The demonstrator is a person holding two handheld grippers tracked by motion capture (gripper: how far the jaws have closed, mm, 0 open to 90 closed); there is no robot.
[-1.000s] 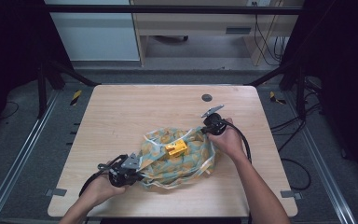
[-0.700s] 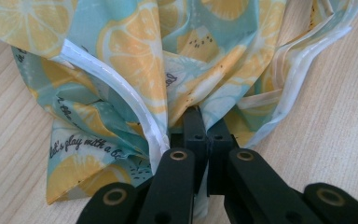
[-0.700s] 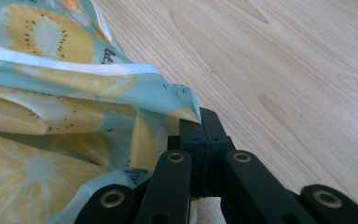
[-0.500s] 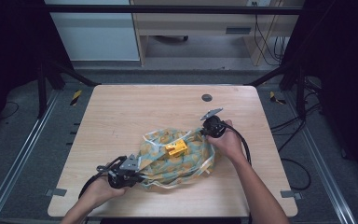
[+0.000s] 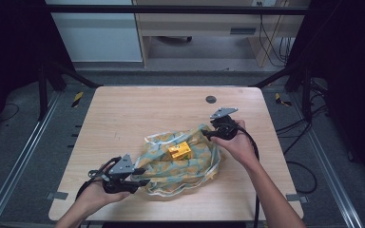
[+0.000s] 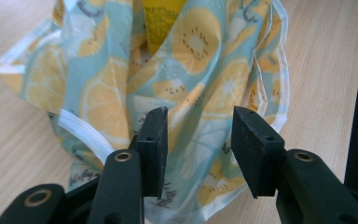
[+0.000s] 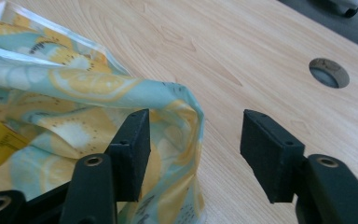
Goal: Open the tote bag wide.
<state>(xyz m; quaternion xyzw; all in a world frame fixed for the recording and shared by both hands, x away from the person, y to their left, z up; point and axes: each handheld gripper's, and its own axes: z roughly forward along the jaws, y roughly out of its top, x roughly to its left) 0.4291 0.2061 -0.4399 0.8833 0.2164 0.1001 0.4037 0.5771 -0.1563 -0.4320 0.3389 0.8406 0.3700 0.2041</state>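
A crumpled cloth (image 5: 190, 164) printed with lemon and kiwi slices on pale blue lies mid-table, with a small yellow box (image 5: 179, 151) on top of it. At the cloth's near left edge, my left gripper (image 5: 140, 176) is open; in the left gripper view a fold of the cloth (image 6: 191, 93) runs between the jaws of this gripper (image 6: 199, 147), and the box (image 6: 161, 18) lies beyond. My right gripper (image 5: 208, 134) is open at the far right corner. In the right gripper view that gripper (image 7: 193, 149) straddles the raised cloth corner (image 7: 182, 116).
The wooden table (image 5: 138, 114) has a round cable hole (image 5: 211, 99) at the back right, which shows as the hole (image 7: 328, 72) ahead of the right jaws. Bare wood surrounds the cloth. Black cables trail from both grippers off the front edge.
Both grippers have stayed at the cloth's edges with barely any shift. The cloth and box lie as before.
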